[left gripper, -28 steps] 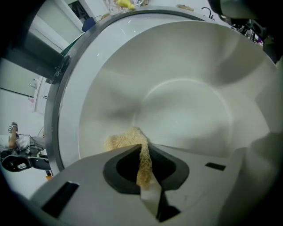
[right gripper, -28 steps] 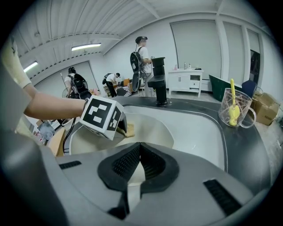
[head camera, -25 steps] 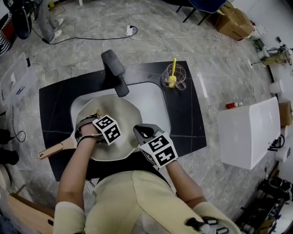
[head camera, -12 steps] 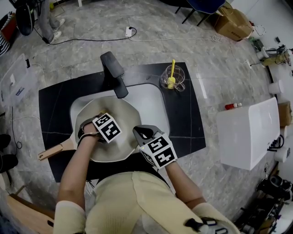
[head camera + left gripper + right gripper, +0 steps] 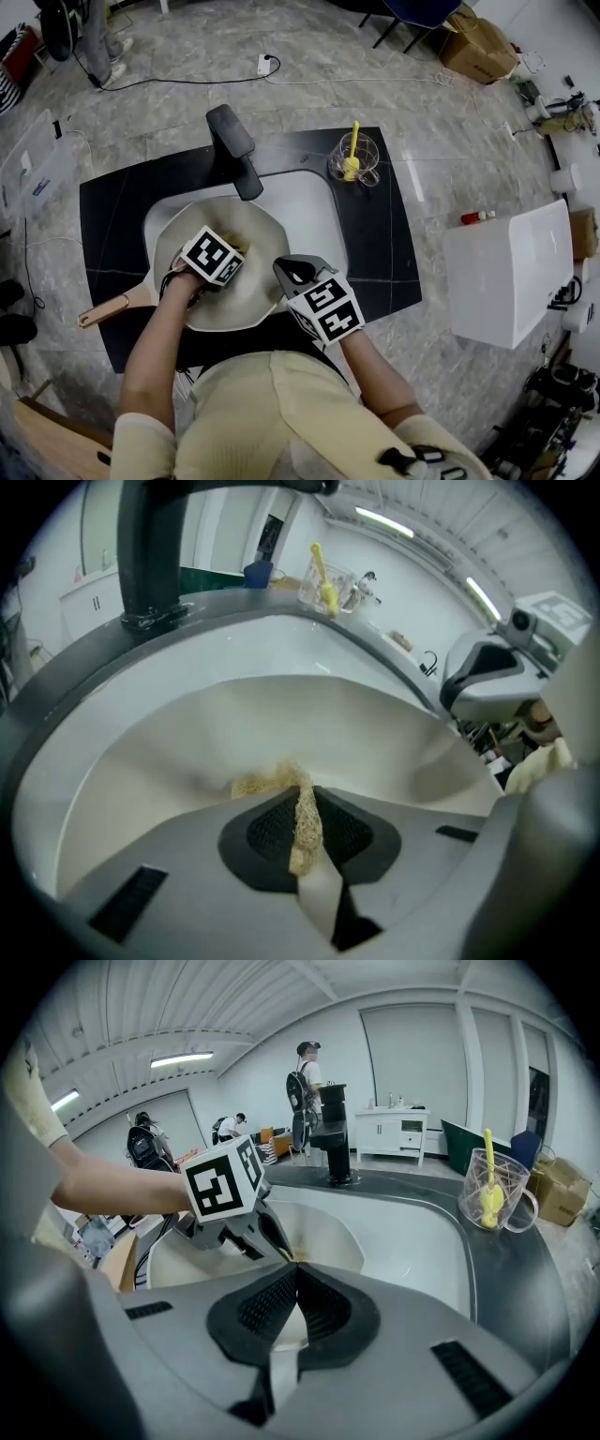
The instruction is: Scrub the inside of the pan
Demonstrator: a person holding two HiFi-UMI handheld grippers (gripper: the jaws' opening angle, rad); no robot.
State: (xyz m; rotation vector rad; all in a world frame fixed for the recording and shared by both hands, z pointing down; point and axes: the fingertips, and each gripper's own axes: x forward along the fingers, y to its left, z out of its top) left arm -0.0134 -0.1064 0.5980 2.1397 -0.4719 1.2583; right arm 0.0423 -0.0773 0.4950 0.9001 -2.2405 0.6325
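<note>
Two tools are at work over a cream pan [image 5: 255, 217] that sits in the white sink [image 5: 314, 202] of a black desk [image 5: 112, 206]. The pan's wooden handle [image 5: 112, 307] sticks out to the person's left, across the desk's near edge.

The left tool [image 5: 302, 799] reaches down into the pan, and its jaws are pinched on a straw-coloured fibre scrubber [image 5: 272, 782]. A strip of the scrubber runs up between the dark pads, and the rest bunches out past the tips against the pan's inner wall.

The right tool [image 5: 296, 1274] is at the pan's near right rim. Its jaws are pressed together, and a thin cream edge shows between the pads, which looks like the rim itself. From this tool's camera, the left tool's marker cube [image 5: 223, 1183] and the bare forearm behind it stand just ahead, over the pan's hollow.

A black faucet [image 5: 234, 150] rises at the far side of the sink, leaning over the basin. A clear glass mug [image 5: 354, 159] stands on the desk's far right corner with a yellow brush [image 5: 353, 148] upright in it. A white box [image 5: 511, 272] stands on the floor to the right, well apart from the desk.
</note>
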